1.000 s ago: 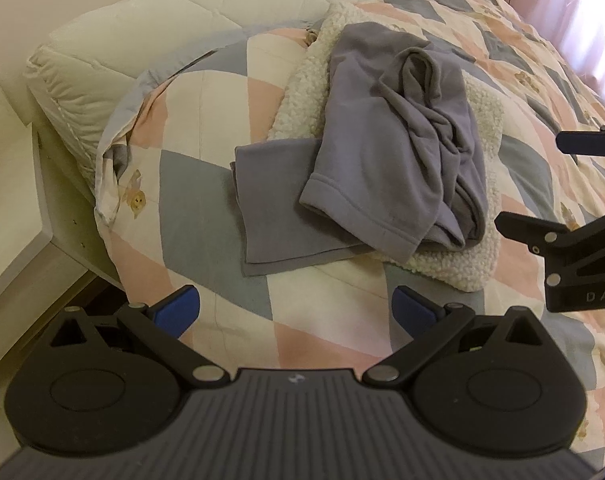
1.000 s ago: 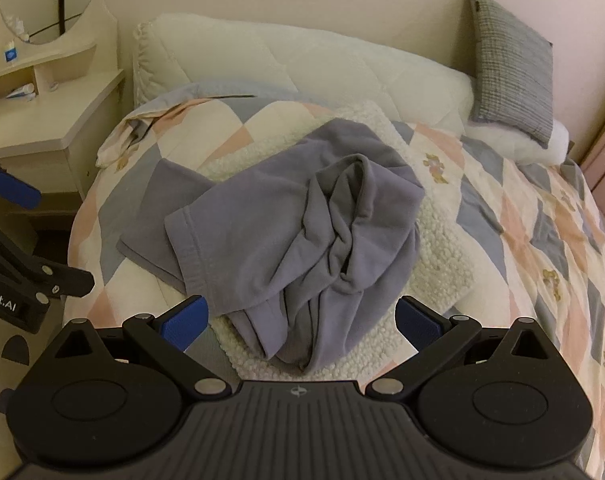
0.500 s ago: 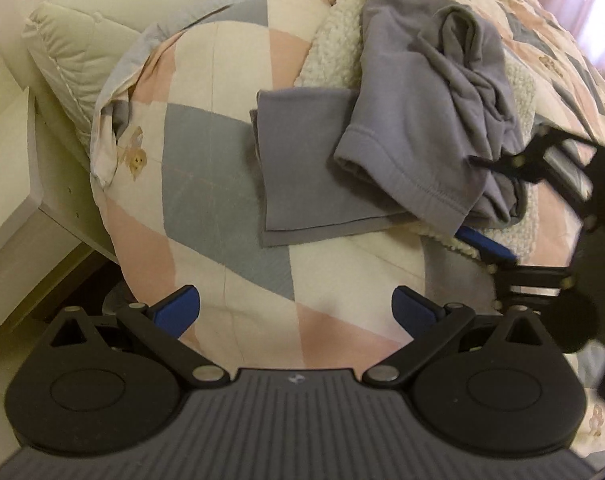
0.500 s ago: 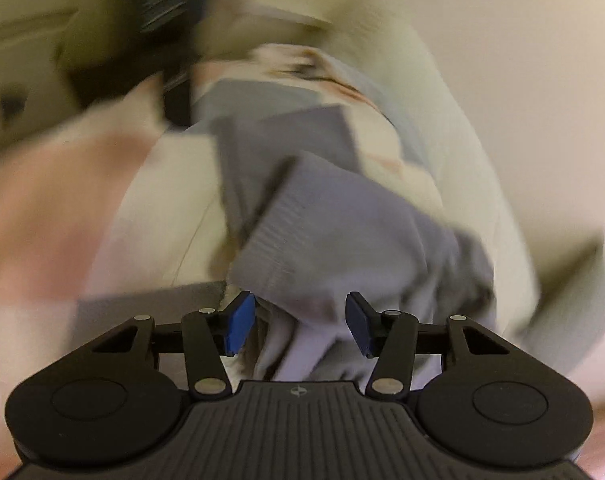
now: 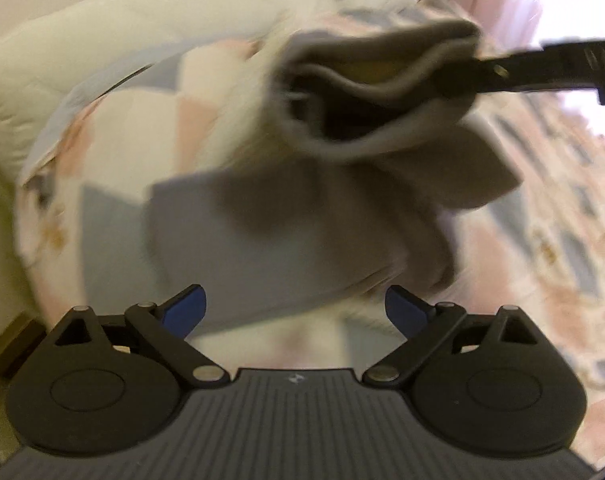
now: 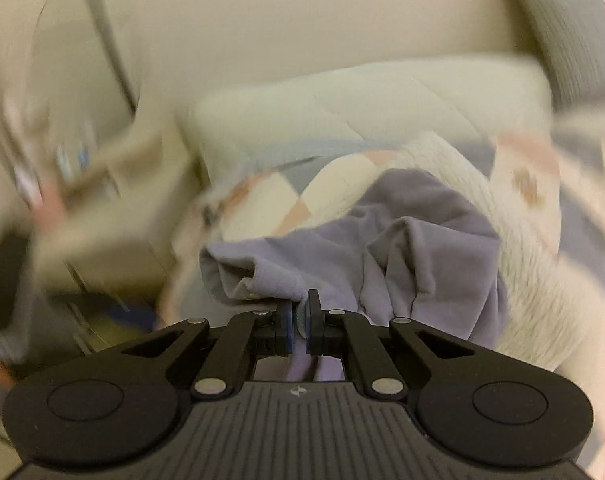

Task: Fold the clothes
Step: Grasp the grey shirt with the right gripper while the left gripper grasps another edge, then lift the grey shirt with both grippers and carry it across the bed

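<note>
— Jaws first: how do they stand on each side?

— On the right gripper (image 6: 298, 322) they have just been closing and now pinch a fold of the grey garment (image 6: 414, 248) between the blue pads (image 6: 288, 330). The cloth bunches out ahead of the tips and a strip of it runs back under the gripper body. On the left gripper (image 5: 294, 310) they stand wide apart, having eased in only a little, with nothing between the blue pads (image 5: 184, 310).

— And where is the garment itself?

— On the bed (image 5: 114, 128), over the patchwork quilt (image 5: 562, 216) and a white fleecy blanket (image 6: 542, 292). In the left wrist view one part lies flat on the quilt just ahead of the open left gripper, while another part is lifted clear of it, its hem gaping like a mouth. The right gripper (image 5: 462, 76) reaches in from the right edge of that view and holds that raised hem at its far corner.

— Does the left gripper touch the cloth?

— It seems to hover just above the flat part, but the picture is smeared with motion blur, so I cannot tell for sure.

— What lies around?

— A pale quilted headboard cushion (image 6: 362, 104) behind the bed, and the cream wall (image 6: 282, 20) above it. To the left in the right wrist view there is pale furniture, too blurred to name.
</note>
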The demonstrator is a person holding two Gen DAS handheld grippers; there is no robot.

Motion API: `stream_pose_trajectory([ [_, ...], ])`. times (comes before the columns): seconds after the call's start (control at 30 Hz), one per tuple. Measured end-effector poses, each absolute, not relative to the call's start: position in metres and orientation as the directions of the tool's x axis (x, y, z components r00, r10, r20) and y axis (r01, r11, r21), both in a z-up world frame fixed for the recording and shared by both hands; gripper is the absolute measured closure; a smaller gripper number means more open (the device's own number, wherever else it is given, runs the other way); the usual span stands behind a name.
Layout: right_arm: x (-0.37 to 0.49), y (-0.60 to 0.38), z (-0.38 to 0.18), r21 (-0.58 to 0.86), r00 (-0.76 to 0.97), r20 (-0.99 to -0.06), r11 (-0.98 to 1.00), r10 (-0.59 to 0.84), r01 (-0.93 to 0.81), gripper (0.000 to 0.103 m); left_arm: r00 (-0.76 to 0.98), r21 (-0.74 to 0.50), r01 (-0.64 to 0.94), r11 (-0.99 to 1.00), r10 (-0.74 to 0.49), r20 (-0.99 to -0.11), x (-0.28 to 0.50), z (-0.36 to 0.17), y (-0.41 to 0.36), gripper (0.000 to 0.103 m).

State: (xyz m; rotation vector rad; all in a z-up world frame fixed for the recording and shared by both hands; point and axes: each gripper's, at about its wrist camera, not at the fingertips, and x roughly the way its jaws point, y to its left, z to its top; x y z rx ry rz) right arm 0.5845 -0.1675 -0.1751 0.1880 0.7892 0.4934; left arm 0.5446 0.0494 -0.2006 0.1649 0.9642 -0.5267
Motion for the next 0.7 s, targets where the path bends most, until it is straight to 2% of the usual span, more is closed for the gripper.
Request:
stream_pose_trajectory([
  [0.07, 0.598, -0.190, -0.165, 0.488, 0.579, -0.584, 0.816, 0.569, -0.310, 0.098, 0.462, -0.120, 0.510, 0.851, -0.389, -0.797, 0.543, -0.197, 0.037, 0.008],
  [0.17, 0.614, -0.203, -0.169, 0.609, 0.520, -0.561, 0.747, 0.644, -0.267, 0.095, 0.462, -0.131, 0.530, 0.838, -0.415, -0.784, 0.542, -0.200, 0.021, 0.007],
  [0.27, 0.617, -0.199, -0.174, 0.580, 0.519, -0.585, 0.769, 0.623, -0.269, 0.099, 0.430, -0.158, 0.499, 0.852, -0.402, -0.808, 0.545, -0.218, 0.012, 0.008],
  [0.37, 0.618, -0.195, -0.174, 0.563, 0.548, -0.578, 0.781, 0.605, -0.269, 0.099, 0.386, -0.217, 0.393, 0.894, -0.374, -0.843, 0.552, -0.240, 0.015, 0.008],
  [0.5, 0.608, -0.199, -0.170, 0.523, 0.599, -0.564, 0.808, 0.568, -0.272, 0.099, 0.300, -0.429, 0.180, 0.885, -0.465, -0.833, 0.555, -0.263, 0.030, 0.008],
  [0.63, 0.613, -0.201, -0.169, 0.524, 0.620, -0.555, 0.811, 0.555, -0.258, 0.099, 0.307, -0.551, 0.035, 0.834, -0.533, -0.788, 0.557, -0.274, 0.030, 0.009],
  [0.67, 0.608, -0.207, -0.167, 0.521, 0.623, -0.554, 0.814, 0.552, -0.257, 0.099, 0.314, -0.553, 0.018, 0.833, -0.530, -0.788, 0.559, -0.277, 0.027, 0.015],
  [0.7, 0.607, -0.207, -0.167, 0.519, 0.628, -0.553, 0.816, 0.548, -0.255, 0.099, 0.315, -0.554, 0.006, 0.833, -0.527, -0.789, 0.562, -0.278, 0.026, 0.033],
])
